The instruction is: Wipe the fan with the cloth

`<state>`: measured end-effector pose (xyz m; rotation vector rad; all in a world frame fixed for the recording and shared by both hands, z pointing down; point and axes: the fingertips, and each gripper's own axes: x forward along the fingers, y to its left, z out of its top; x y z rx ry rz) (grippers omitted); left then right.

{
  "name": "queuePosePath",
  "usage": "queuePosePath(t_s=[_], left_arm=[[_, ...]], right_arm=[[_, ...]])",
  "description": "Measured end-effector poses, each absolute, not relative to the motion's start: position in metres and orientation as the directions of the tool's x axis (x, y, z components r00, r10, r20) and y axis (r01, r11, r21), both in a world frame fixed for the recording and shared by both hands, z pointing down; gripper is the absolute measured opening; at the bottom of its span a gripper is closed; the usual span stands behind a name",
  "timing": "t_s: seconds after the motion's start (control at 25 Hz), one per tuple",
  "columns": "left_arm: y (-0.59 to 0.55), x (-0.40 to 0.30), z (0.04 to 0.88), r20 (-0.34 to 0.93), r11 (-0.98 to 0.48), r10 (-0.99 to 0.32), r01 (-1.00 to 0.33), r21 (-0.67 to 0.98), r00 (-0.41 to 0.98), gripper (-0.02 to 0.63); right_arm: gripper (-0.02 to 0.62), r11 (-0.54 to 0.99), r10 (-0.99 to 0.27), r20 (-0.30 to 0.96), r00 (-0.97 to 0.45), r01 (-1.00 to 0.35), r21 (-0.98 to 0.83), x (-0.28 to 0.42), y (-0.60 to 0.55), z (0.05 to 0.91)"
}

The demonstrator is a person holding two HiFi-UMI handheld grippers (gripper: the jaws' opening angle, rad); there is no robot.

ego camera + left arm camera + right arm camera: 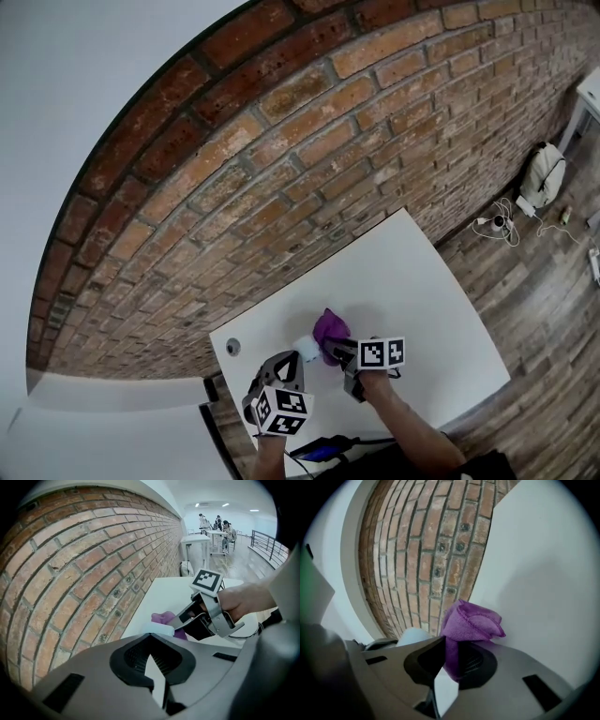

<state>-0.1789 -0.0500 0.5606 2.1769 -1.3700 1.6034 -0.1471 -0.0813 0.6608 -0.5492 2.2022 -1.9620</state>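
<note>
A small white fan (306, 349) sits at the tip of my left gripper (292, 364), which is shut on it just above the white table (441, 309). In the left gripper view the fan (161, 629) shows only as a pale rounded piece beyond the closed jaws of that gripper (157, 641). My right gripper (349, 354) is shut on a purple cloth (330, 330), right beside the fan. In the right gripper view the cloth (471, 623) bunches up out of that gripper (452, 656), and the fan (412, 637) lies just to its left.
A brick wall (281, 169) runs along the table's far edge. A round cable hole (232, 347) is in the table's left corner. On the wooden floor at right lie a white bag (544, 173) and cables (497, 225). A blue item (319, 452) is at the near edge.
</note>
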Motion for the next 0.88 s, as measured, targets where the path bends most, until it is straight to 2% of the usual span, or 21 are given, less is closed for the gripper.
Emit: queuePosePath(t_s=[0.12,0.24,0.32,0.4,0.48,0.56,0.64,0.72,0.88], left_arm=[[-0.049,-0.179,0.561,0.805,-0.583,-0.592,-0.708,-0.399,0.033,-0.003],[-0.048,-0.178,0.562,0.809,-0.586,-0.586,-0.711,-0.388,0.041,-0.003],[-0.048,-0.178,0.562,0.811,-0.588,-0.584,-0.712,-0.385,0.044,-0.003],[-0.049,-0.178,0.561,0.808,-0.586,-0.587,-0.712,-0.387,0.044,-0.003],[-0.049,-0.178,0.561,0.806,-0.582,-0.591,-0.714,-0.388,0.044,-0.003],[-0.049,-0.178,0.562,0.805,-0.58,-0.592,-0.716,-0.388,0.043,-0.003],[-0.049,-0.177,0.562,0.807,-0.582,-0.589,-0.715,-0.386,0.044,-0.005],[-0.049,-0.177,0.563,0.806,-0.584,-0.589,-0.714,-0.386,0.046,-0.005],[-0.05,-0.177,0.563,0.803,-0.576,-0.595,-0.721,-0.385,0.047,-0.005]], right_arm=[[0.055,0.096,-0.263,0.293,-0.919,-0.328,-0.94,-0.141,-0.076,0.701],[0.055,0.089,-0.296,0.34,-0.892,-0.38,-0.92,-0.122,-0.089,0.708],[0.055,0.108,-0.365,0.297,-0.882,-0.357,-0.928,-0.111,-0.107,0.685],[0.055,0.152,-0.403,0.197,-0.894,-0.278,-0.949,-0.113,-0.12,0.649],[0.055,0.181,-0.38,0.089,-0.921,-0.169,-0.969,-0.127,-0.12,0.619],[0.055,0.165,-0.326,0.046,-0.944,-0.105,-0.981,-0.148,-0.109,0.613],[0.055,0.129,-0.312,0.087,-0.946,-0.132,-0.983,-0.16,-0.1,0.633],[0.055,0.105,-0.316,0.178,-0.932,-0.221,-0.97,-0.158,-0.098,0.665],[0.055,0.187,-0.224,0.374,-0.9,-0.416,-0.89,-0.146,-0.092,0.709]])
